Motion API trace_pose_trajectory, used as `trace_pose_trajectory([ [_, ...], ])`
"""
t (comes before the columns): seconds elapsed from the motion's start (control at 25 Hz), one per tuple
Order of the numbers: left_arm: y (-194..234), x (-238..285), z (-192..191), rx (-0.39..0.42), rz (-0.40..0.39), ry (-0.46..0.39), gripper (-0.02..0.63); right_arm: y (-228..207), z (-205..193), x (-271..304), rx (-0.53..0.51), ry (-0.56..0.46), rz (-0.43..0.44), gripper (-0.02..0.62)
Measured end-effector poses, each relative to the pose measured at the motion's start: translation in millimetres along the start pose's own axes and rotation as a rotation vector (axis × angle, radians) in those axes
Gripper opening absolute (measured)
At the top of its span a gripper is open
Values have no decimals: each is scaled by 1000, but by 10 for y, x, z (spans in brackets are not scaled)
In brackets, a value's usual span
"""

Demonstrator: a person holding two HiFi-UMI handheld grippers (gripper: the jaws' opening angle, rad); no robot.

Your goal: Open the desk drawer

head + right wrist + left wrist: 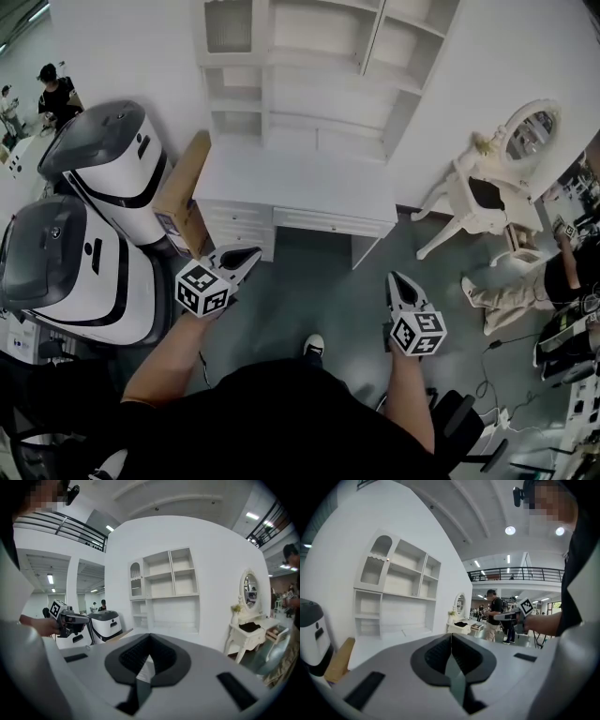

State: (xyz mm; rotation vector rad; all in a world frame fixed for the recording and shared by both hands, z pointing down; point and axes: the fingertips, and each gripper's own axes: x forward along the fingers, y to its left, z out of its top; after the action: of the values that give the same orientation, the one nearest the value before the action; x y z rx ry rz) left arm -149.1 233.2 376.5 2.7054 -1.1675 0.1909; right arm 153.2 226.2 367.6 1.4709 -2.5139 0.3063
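A white desk [295, 178] with a shelf hutch [309, 56] stands against the wall ahead. Its shut drawer fronts [328, 223] face me along the front edge. My left gripper [246, 257] hovers just short of the desk's left drawers, jaws together and empty. My right gripper [397, 282] hangs over the grey floor in front of the desk's right end, apart from it, jaws also together and empty. In the left gripper view the left gripper [451, 637] points at the hutch [398, 588]. In the right gripper view the right gripper [150, 637] faces the hutch [164, 585].
Two white-and-grey machines [108, 169] [66, 272] and a cardboard box [183, 199] crowd the desk's left side. A white dressing table with an oval mirror [492, 183] stands to the right. A person's legs [511, 286] and cables [497, 412] lie at right.
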Motion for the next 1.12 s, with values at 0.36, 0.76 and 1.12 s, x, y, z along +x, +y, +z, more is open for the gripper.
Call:
trace_pose_trajectory([
  [0.36,363,486,101,-28,95,53,9,-650,26,686,28,9,69,2],
  [0.76,555,1324,280,-34,161,72,9,-1421,208,1458,68,22,184,2],
  [1.12,707,1702,265,-96,256,84,9,-1845,286,1952,62,31,271,2],
])
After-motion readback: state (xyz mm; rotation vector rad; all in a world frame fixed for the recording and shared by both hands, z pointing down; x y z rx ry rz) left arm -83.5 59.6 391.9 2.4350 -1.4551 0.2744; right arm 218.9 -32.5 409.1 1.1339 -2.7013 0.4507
